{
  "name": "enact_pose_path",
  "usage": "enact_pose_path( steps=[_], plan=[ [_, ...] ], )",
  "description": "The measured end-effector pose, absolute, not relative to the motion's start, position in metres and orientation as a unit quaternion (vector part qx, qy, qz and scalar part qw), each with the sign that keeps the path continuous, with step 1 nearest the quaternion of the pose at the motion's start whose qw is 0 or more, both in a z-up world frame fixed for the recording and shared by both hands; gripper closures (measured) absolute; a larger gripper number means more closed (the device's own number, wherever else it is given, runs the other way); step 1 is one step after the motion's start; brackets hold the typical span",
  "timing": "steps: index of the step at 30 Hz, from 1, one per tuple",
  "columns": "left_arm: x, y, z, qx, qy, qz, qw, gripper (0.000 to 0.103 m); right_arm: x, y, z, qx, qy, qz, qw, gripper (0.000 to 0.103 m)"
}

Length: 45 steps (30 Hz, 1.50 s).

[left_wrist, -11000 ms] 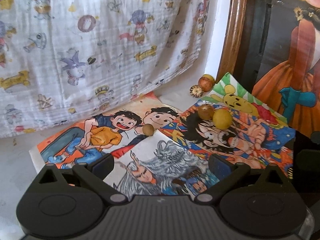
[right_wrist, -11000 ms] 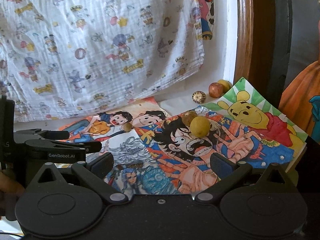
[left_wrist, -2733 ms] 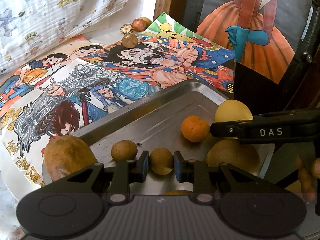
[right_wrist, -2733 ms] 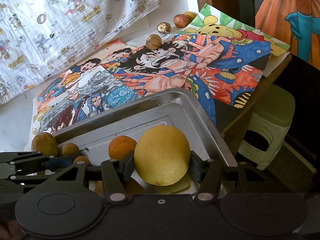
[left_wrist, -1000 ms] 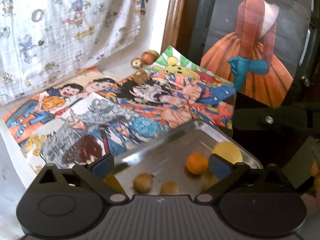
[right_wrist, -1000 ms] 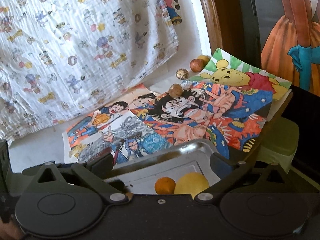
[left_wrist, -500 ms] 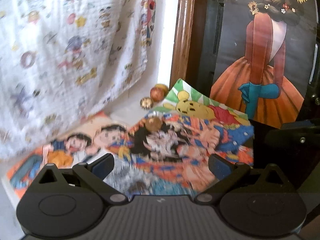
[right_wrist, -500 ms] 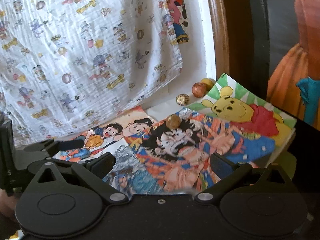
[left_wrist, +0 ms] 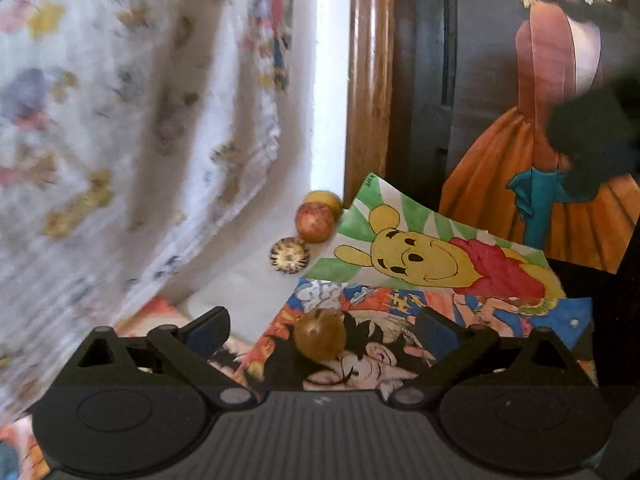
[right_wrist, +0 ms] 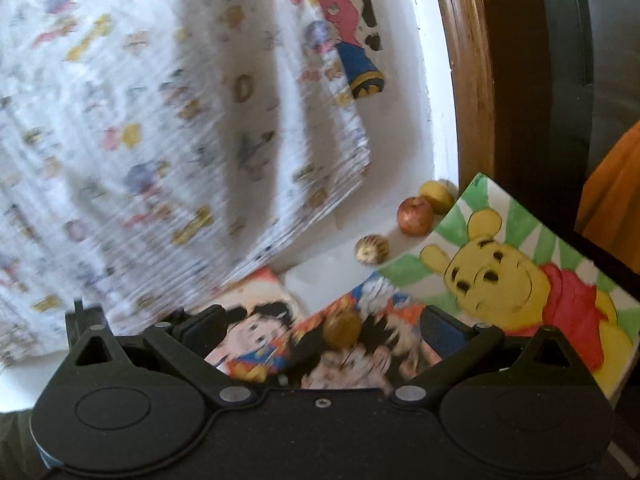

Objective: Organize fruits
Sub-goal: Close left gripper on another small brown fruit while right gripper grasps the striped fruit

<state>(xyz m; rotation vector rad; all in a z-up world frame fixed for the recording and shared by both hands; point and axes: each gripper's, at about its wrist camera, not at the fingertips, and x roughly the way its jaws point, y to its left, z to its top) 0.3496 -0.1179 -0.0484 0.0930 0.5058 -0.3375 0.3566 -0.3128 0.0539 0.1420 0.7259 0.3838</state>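
**A:** Status — left tool (left_wrist: 320,330) open, nothing in it. Right tool (right_wrist: 322,330) open too, also empty. Brown fruit (left_wrist: 319,334) sits on the comic drawing (left_wrist: 360,364) on the table, centred between the left tool's fingers but a bit ahead of them.

**B:** Same fruit shows between the right tool's fingers in the right view (right_wrist: 341,330). Which one takes it?

**A:** My call: left. Its view is sharper and the fruit is dead centre. Right view is smeared, so that tool looks like it's moving fast.

**B:** Approach?

**A:** Go straight in and low, keep the fingers spread until the fruit's widest part is between the pads, then close gently. It's round on slick paper — nudge it with one finger and it likely rolls.

**B:** And the right tool?

**A:** Aim it elsewhere. Three more at the back by the wooden frame (left_wrist: 368,80): red fruit (left_wrist: 315,223), yellow fruit (left_wrist: 324,200) just behind and touching it, patterned ball (left_wrist: 289,255) near them in front.

**B:** The red and yellow pair are tight.

**A:** Yes, so take the red one first from the open side. The Pooh drawing (left_wrist: 420,256) edge curls up right beside them; don't snag it.

**B:** Tray?

**A:** Not in view in either camera. Can't say where the drop-off is from here.
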Motion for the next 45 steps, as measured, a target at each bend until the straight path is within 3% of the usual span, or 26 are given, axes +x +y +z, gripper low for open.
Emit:
enact_pose_path(
  steps=[10, 14, 17, 25, 30, 36, 42, 45],
  plan=[
    [0.417, -0.138, -0.106, 0.041, 0.307, -0.167, 0.936, 0.023, 0.466, -0.305, -0.003, 0.086, 0.397, 0.174, 0.897, 0.001],
    [0.428, -0.136, -0.117, 0.032, 0.319, -0.175, 0.931, 0.042, 0.491, -0.300, -0.022, 0.076, 0.403, 0.171, 0.896, 0.001],
    [0.430, -0.134, -0.120, 0.032, 0.316, -0.180, 0.931, 0.049, 0.502, -0.298, -0.031, 0.076, 0.406, 0.175, 0.894, 0.001],
    [0.431, -0.127, -0.119, 0.029, 0.317, -0.195, 0.928, 0.055, 0.524, -0.286, -0.052, 0.051, 0.396, 0.183, 0.898, 0.002],
    [0.418, -0.119, -0.112, 0.029, 0.326, -0.197, 0.924, 0.055, 0.556, -0.267, -0.082, 0.039, 0.408, 0.180, 0.894, 0.012],
    [0.409, -0.100, -0.110, 0.015, 0.334, -0.188, 0.923, 0.055, 0.592, -0.246, -0.112, 0.031, 0.418, 0.166, 0.892, 0.017],
    [0.408, -0.086, -0.109, 0.007, 0.336, -0.177, 0.925, 0.055, 0.610, -0.237, -0.130, 0.035, 0.434, 0.151, 0.887, 0.047],
    [0.407, -0.082, -0.106, 0.005, 0.334, -0.175, 0.926, 0.055, 0.611, -0.235, -0.130, 0.030, 0.433, 0.148, 0.889, 0.049]
  ],
)
